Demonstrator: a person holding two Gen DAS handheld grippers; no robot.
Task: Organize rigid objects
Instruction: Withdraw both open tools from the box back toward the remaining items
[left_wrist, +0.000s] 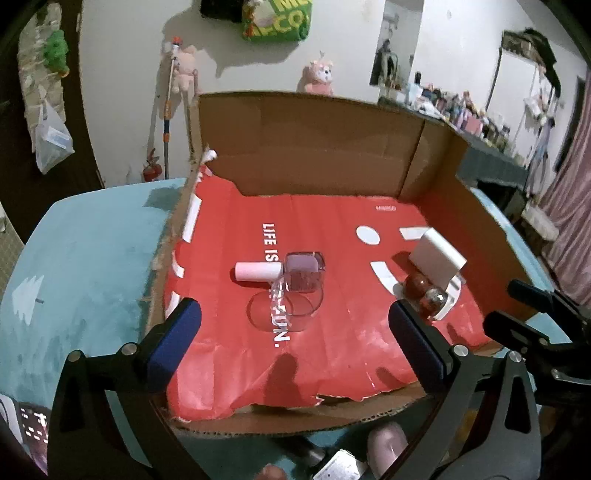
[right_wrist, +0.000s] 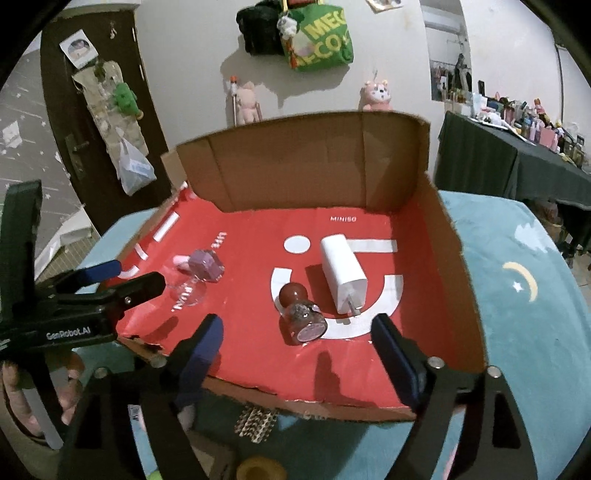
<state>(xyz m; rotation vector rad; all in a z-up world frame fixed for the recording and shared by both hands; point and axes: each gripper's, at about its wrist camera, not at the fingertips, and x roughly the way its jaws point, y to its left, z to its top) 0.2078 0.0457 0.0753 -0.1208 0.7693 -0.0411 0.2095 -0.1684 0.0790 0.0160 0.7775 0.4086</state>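
Observation:
A cardboard box (left_wrist: 314, 147) lined with red printed paper holds the objects. Left of its middle lies a clear glass bottle with a pale pink cap (left_wrist: 258, 272) and a purple block (left_wrist: 303, 275) against it. My left gripper (left_wrist: 295, 325) hangs open just in front of them, nothing between its blue pads. A white charger (right_wrist: 341, 273) lies on its side at the right, with a small glittery jar with a dark red cap (right_wrist: 301, 312) beside it. My right gripper (right_wrist: 297, 332) is open just before the jar, apart from it. The left gripper (right_wrist: 129, 277) shows at this view's left.
The box stands on a teal cloth (left_wrist: 92, 251). Small items lie before the box's torn front edge: a patterned piece (right_wrist: 256, 424) and a tape roll (right_wrist: 258, 469). A dark cluttered table (right_wrist: 498, 166) is at the far right, a door (right_wrist: 74, 110) at the left.

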